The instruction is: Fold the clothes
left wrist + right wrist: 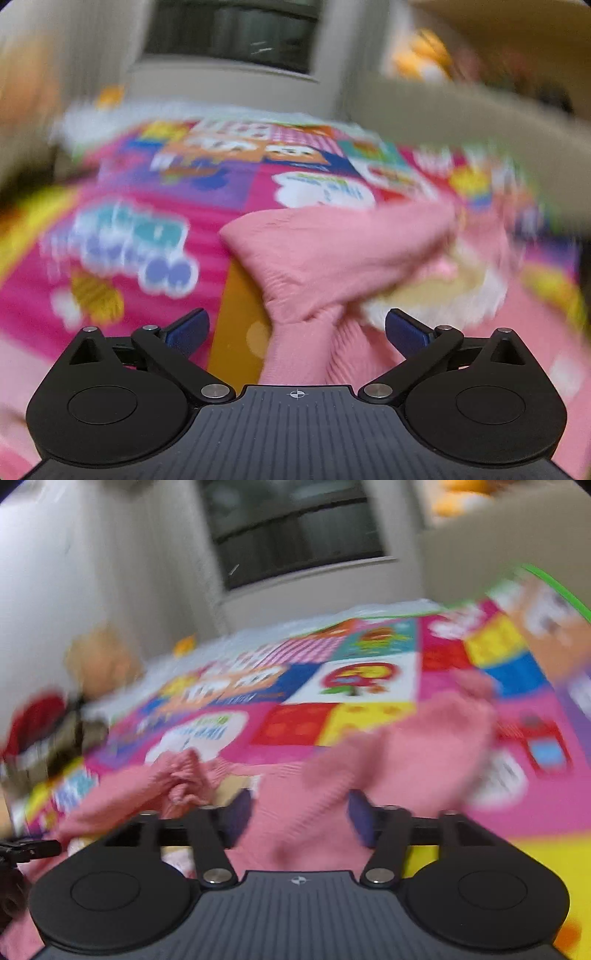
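The pink knit garment is lying crumpled on the colourful play mat, running forward from between the blue pads of both claws. The left claw is standing wide open, touching nothing. The right claw is standing part open, cloth bunching between its pads; whether they press is unclear, and only its view is showing the far sleeve.

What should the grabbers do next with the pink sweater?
Probably close the left gripper on the pink ribbed knit sweater: its jaws stand wide open with a bunched strip of fabric between them, untouched. The sweater lies crumpled on the colourful cartoon play mat, so it likely needs lifting and spreading first.
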Action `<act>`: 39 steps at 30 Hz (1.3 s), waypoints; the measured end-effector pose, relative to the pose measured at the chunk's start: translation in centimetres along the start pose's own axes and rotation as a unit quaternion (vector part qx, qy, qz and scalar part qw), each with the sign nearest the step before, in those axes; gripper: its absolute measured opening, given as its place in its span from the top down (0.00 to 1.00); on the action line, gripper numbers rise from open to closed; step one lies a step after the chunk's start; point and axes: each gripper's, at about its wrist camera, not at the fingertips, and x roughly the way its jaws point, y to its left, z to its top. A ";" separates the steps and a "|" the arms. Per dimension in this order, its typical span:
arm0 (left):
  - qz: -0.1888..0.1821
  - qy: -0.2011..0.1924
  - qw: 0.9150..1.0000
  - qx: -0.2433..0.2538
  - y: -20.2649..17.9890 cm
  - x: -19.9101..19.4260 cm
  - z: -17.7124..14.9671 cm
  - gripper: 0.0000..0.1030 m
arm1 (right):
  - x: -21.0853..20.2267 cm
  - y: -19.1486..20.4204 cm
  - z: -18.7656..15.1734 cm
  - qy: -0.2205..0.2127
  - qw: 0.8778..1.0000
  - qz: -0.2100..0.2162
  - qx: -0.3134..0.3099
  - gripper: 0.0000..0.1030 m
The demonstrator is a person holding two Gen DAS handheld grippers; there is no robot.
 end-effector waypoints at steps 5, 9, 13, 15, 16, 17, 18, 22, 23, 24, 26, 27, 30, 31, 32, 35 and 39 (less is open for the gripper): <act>-0.054 -0.041 0.992 -0.106 3.0 -0.7 -0.5 0.00 | -2.4 -4.1 -4.1 -0.022 0.993 0.029 0.113 0.23; -0.028 -0.040 0.996 -0.075 1.8 -0.4 -0.6 0.00 | -2.9 -5.3 -5.7 -0.043 0.988 0.056 0.135 0.21; -0.024 -0.044 0.996 -0.072 1.8 -0.2 -0.6 0.00 | -2.5 -5.3 -5.5 -0.042 0.988 0.068 0.134 0.16; -0.029 -0.052 0.995 -0.076 2.0 -0.3 -0.9 0.00 | -2.4 -5.4 -5.1 -0.040 0.987 0.071 0.135 0.16; -0.032 -0.057 0.995 -0.078 2.1 -0.4 -1.0 0.00 | -2.4 -5.6 -4.6 -0.039 0.987 0.071 0.138 0.16; -0.034 -0.063 0.994 -0.079 2.2 -0.5 -1.2 0.00 | -2.5 -5.8 -4.1 -0.037 0.987 0.071 0.140 0.16; -0.035 -0.066 0.994 -0.080 2.2 -0.5 -1.2 0.00 | -2.7 -6.0 -3.5 -0.043 0.988 0.060 0.136 0.16; -0.037 -0.070 0.994 -0.081 2.3 -0.5 -1.3 0.00 | -1.7 -8.4 0.3 -0.069 0.990 -0.037 0.120 0.16; -0.038 -0.070 0.993 -0.082 2.4 -0.5 -1.3 0.00 | -0.8 -9.4 1.1 -0.068 0.988 -0.044 0.132 0.16; -0.040 -0.071 0.993 -0.083 2.4 -0.5 -1.4 0.00 | 0.0 -10.2 1.8 -0.066 0.986 -0.049 0.143 0.16; -0.042 -0.073 0.993 -0.085 2.6 -0.5 -1.4 0.00 | 2.1 -11.1 3.1 -0.062 0.986 -0.061 0.142 0.19; -0.043 -0.073 0.993 -0.085 2.6 -0.5 -1.5 0.00 | 3.2 -11.4 3.7 -0.058 0.986 -0.066 0.140 0.19; -0.040 -0.073 0.993 -0.083 2.4 -0.4 -1.5 0.00 | 6.2 -11.6 5.2 -0.042 0.987 -0.061 0.141 0.31; -0.040 -0.073 0.993 -0.083 2.4 -0.5 -1.5 0.00 | 6.9 -11.5 5.5 -0.034 0.988 -0.052 0.145 0.58; -0.041 -0.074 0.993 -0.084 2.5 -0.5 -1.5 0.00 | 7.0 -11.3 5.9 -0.034 0.988 -0.043 0.146 0.85; -0.045 -0.077 0.992 -0.086 2.6 -0.5 -1.6 0.00 | 5.0 -10.3 7.0 -0.065 0.987 -0.026 0.143 0.93; -0.060 -0.084 0.990 -0.097 3.1 -0.7 -1.7 0.00 | -1.3 -9.6 8.0 -0.134 0.983 -0.043 0.117 0.93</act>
